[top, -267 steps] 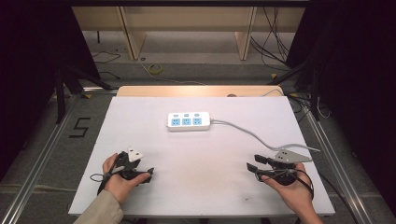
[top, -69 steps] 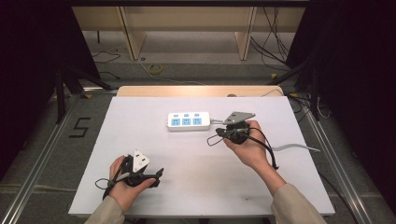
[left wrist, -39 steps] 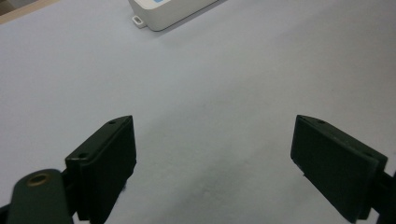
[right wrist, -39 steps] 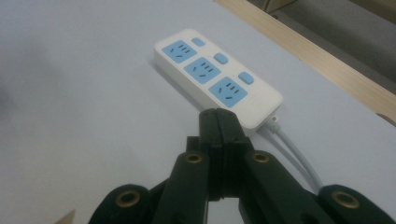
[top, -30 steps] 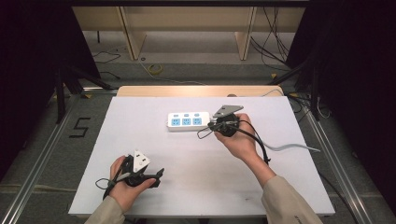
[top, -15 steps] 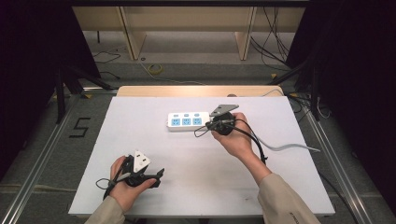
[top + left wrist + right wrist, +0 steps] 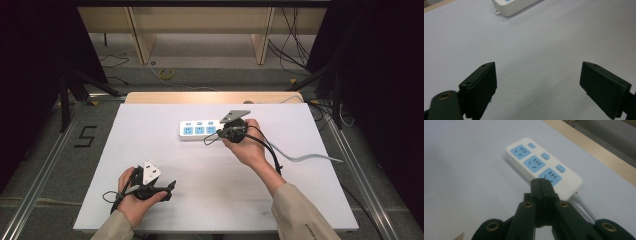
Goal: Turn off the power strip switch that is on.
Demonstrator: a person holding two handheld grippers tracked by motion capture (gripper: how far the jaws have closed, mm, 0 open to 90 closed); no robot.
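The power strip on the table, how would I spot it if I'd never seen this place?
Find the big white table and look toward its far edge, near the middle. The power strip lies flat there, a white bar with rounded corners, and the shut right gripper hovers at its cable end. You'll know it by its three blue sockets in a row, a small blue button beside each, and a pale cable trailing off.

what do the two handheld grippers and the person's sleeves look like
Both the left gripper and the right gripper are black, with flat rectangular jaw pads, brass-coloured pivot rivets and a grey three-cornered plate on top. A black cable trails from the right one. The sleeves are beige.
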